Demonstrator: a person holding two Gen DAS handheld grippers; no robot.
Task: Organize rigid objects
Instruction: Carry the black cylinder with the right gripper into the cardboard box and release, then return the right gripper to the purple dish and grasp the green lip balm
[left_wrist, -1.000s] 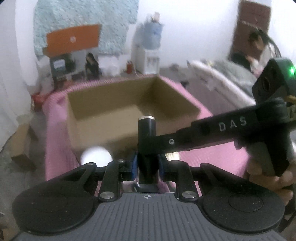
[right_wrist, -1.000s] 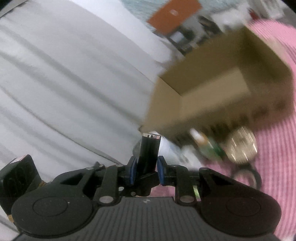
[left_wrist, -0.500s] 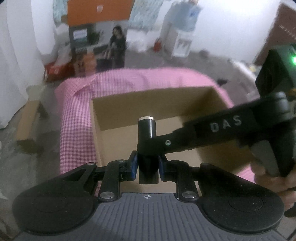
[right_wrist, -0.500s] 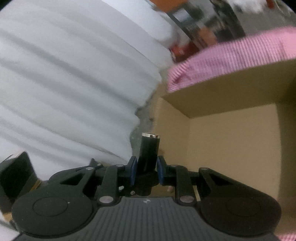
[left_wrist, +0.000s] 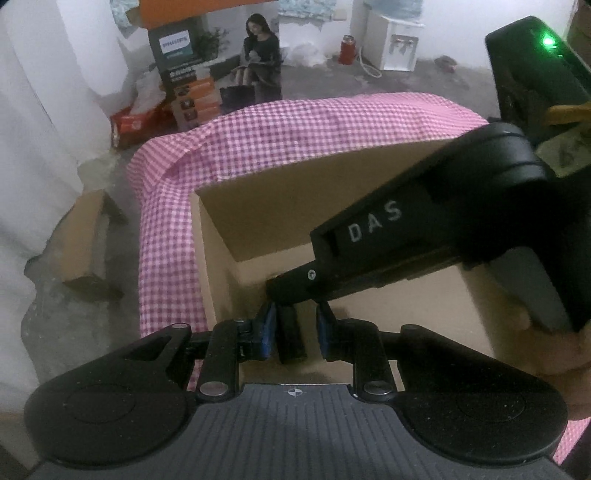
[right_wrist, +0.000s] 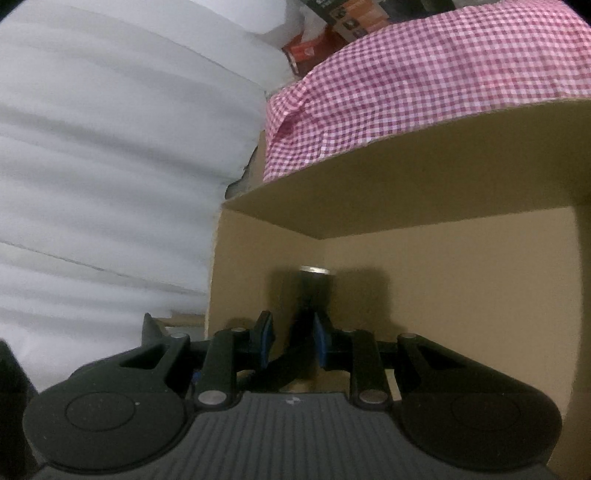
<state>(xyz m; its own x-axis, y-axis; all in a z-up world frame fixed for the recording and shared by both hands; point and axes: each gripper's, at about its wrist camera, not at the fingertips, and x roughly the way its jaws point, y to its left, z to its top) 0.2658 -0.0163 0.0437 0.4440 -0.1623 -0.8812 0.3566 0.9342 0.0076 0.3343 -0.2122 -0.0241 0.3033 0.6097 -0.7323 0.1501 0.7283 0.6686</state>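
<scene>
A black cylinder with a silver cap (right_wrist: 314, 291) stands between the fingers of both grippers, down inside an open cardboard box (left_wrist: 258, 206). In the left wrist view only its lower part (left_wrist: 291, 338) shows, under the right gripper's body (left_wrist: 424, 236). My left gripper (left_wrist: 293, 334) has its blue pads spread apart from the cylinder. My right gripper (right_wrist: 291, 338) also has its pads spread, with gaps on both sides of the cylinder.
The box (right_wrist: 443, 184) sits on a table with a pink checked cloth (left_wrist: 295, 125). White curtains (right_wrist: 110, 147) hang at the left. Product boxes (left_wrist: 184, 88) and a small cardboard box (left_wrist: 81, 240) stand on the floor beyond.
Both grippers moved forward and down into the box with the cylinder. Both pairs of jaws, shut on the cylinder before, have spread open around it.
</scene>
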